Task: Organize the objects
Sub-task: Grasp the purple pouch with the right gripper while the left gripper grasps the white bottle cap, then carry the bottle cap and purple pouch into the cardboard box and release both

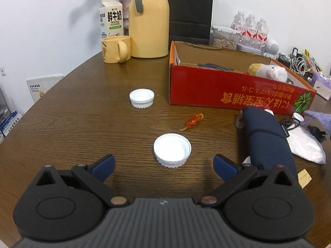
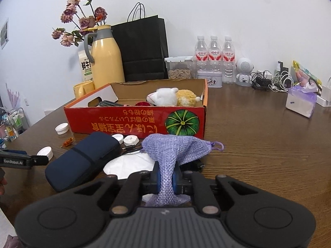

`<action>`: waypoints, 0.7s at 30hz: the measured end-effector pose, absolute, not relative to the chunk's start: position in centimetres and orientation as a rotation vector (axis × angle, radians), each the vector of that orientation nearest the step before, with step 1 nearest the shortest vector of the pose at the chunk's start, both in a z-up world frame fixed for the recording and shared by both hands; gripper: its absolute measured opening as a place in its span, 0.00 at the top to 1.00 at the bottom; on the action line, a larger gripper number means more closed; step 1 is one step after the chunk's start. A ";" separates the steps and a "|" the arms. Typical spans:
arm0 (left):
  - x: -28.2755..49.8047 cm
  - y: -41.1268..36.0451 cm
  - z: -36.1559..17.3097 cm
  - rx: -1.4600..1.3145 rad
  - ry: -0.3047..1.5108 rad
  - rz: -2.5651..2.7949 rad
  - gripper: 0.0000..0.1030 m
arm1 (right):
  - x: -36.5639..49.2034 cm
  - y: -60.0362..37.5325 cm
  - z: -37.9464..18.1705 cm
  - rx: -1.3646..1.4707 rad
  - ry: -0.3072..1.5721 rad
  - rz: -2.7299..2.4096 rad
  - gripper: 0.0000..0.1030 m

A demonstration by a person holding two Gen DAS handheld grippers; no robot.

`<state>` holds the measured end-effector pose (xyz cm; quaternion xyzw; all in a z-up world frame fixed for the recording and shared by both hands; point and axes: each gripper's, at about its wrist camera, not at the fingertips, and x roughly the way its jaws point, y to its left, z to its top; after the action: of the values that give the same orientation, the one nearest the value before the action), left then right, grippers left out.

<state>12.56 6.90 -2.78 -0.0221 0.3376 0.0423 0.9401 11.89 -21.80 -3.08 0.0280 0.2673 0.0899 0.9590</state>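
Tabletop: purple pouch (image 2: 178, 150) lengthwise from gripper (image 2: 166, 180)

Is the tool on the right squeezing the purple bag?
Touching. In the right wrist view, the right tool is shut on the purple bag, its blue pads pinching the mesh fabric from both sides.

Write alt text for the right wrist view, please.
The right hand-held gripper is shut on a purple mesh pouch above a brown table. Behind it stands an open red cardboard box holding a plush toy.

Yellow thermos (image 2: 106, 55), black paper bag (image 2: 142, 47), 3 water bottles (image 2: 214, 53)
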 end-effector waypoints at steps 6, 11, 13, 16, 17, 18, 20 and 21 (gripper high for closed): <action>13.4 7.1 -3.1 -0.064 0.684 0.101 0.00 | 11.9 -21.7 -3.0 0.053 0.540 0.184 0.91; 14.0 7.1 -3.2 -0.067 0.682 0.097 0.02 | 12.0 -21.6 -3.0 0.051 0.539 0.188 0.91; 14.1 7.0 -3.2 -0.063 0.682 0.089 0.14 | 12.0 -21.5 -3.0 0.051 0.540 0.191 0.91; 13.8 6.8 -3.1 -0.045 0.664 0.095 0.49 | 12.1 -21.4 -3.0 0.048 0.542 0.196 0.91; 13.8 6.8 -3.0 -0.048 0.661 0.086 0.60 | 12.1 -21.4 -3.0 0.048 0.542 0.198 0.91; 13.7 6.8 -2.9 -0.054 0.658 0.078 0.60 | 12.1 -21.3 -3.1 0.047 0.542 0.199 0.91; 13.7 6.8 -2.8 -0.056 0.657 0.068 0.61 | 12.1 -21.2 -3.0 0.046 0.541 0.200 0.91; 13.6 6.8 -2.7 -0.053 0.651 0.068 0.61 | 12.1 -21.2 -3.0 0.045 0.541 0.201 0.91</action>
<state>13.61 6.75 -2.72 -0.0259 0.3196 0.0336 0.9466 12.08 -21.22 -2.99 0.0224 0.2665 0.0991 0.9585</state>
